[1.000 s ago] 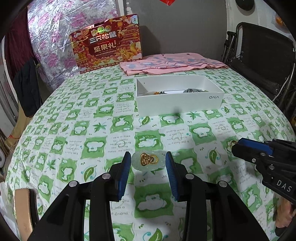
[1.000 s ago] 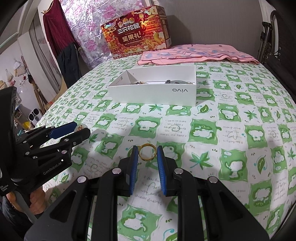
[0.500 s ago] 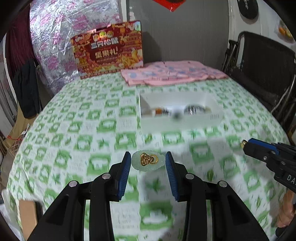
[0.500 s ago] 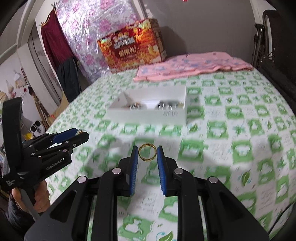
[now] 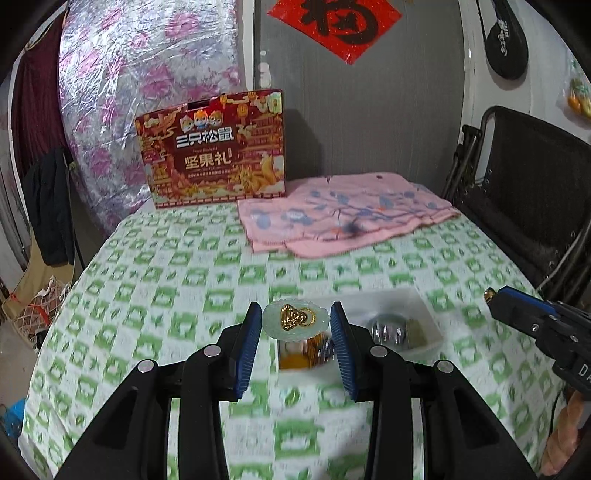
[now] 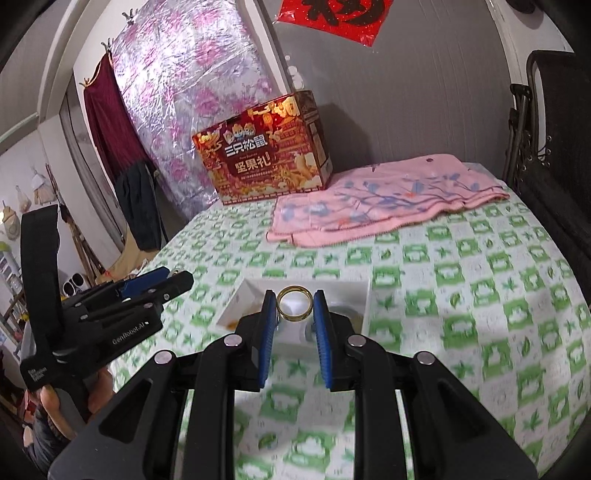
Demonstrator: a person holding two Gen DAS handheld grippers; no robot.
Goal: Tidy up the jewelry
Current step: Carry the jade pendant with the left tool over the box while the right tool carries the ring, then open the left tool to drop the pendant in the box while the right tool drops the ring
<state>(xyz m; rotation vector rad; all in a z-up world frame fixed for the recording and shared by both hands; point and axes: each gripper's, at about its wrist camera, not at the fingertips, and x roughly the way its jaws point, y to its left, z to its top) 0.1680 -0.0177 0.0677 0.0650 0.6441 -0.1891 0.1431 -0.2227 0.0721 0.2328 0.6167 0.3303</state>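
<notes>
I count two grippers in view: my left gripper, clamped on one pale green pendant with a gold inlay, and my right gripper, clamped on one gold ring. One white box sits on the table; its contents are too blurred to count. One red printed carton stands at the far edge. One pink cloth lies beside it. One red paper hanging is on the wall.
</notes>
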